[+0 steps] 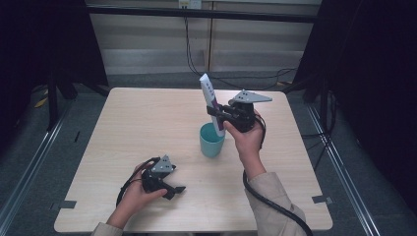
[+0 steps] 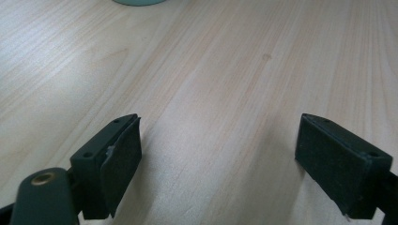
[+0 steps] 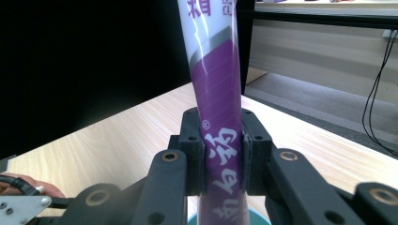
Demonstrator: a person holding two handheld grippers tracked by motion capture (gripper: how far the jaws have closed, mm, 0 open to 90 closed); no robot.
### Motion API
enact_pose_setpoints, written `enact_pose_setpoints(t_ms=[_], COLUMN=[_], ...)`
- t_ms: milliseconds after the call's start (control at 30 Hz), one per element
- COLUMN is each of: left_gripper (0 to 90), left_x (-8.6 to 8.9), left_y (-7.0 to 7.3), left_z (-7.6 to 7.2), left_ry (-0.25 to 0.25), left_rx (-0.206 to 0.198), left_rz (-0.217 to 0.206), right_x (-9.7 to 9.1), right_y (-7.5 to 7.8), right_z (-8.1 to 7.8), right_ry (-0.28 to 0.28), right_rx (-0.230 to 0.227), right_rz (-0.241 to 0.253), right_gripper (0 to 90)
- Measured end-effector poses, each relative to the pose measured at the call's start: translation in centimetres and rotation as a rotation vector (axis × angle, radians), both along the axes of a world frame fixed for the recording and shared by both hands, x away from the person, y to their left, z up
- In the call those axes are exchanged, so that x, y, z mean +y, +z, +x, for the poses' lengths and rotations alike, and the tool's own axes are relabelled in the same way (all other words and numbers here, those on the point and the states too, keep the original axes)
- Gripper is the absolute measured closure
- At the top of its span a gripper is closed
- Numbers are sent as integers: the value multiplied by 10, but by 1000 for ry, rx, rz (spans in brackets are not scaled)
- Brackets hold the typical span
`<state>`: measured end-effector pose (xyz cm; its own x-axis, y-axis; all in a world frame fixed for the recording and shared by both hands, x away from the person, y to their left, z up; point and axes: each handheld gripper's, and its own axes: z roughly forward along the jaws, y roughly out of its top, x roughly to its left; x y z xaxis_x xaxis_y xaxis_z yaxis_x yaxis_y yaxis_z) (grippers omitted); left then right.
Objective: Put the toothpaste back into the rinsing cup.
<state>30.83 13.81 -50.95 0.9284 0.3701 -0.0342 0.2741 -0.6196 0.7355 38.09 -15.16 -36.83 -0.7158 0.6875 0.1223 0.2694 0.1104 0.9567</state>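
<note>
The right gripper [image 3: 219, 152] clamps both pads against a white-and-purple tube [image 3: 217, 98] printed with white characters, holding it nearly upright with its lower end inside the mouth of a teal cup [image 1: 212, 141]. In the high view the tube [image 1: 211, 101] leans slightly away from the right gripper [image 1: 220, 114], its white top rising well above the cup's rim. The cup stands near the middle of a pale wooden table [image 1: 142, 123]. The left gripper [image 1: 173, 191] rests low over the table's near edge, well apart from the cup, its jaws spread wide with nothing between the pads [image 2: 123, 161]. A black cable [image 1: 265, 199] trails from the right gripper past a beige sleeve [image 1: 273, 199].
</note>
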Motion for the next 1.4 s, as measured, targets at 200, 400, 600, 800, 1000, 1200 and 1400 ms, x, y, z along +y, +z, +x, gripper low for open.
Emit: enact_pose_setpoints(t_ms=[200, 400, 600, 800, 1000, 1200, 1400], left_gripper=[145, 145, 145, 145, 145, 145, 146], left_x=[0, 0, 0, 0, 0, 0, 0], left_y=[0, 0, 0, 0, 0, 0, 0], left_z=[0, 0, 0, 0, 0, 0, -1], left_ry=[1, 2, 2, 1, 3, 3, 5], left_rx=[-1, 0, 0, 2, 3, 3, 4], left_rz=[-1, -3, -3, 0, -1, -1, -3], right_x=[1, 3, 3, 4, 3, 4, 9], right_y=[-4, -9, -16, -22, -25, -32, -41], right_z=[6, 11, 16, 20, 23, 24, 21], right_ry=[-18, -31, -50, -65, -75, -70, -57], right_rx=[-3, 2, -1, 1, 2, 13, 22], right_rz=[8, 18, 18, 12, 15, 26, 18], right_gripper=[746, 746, 745, 744, 743, 743, 742])
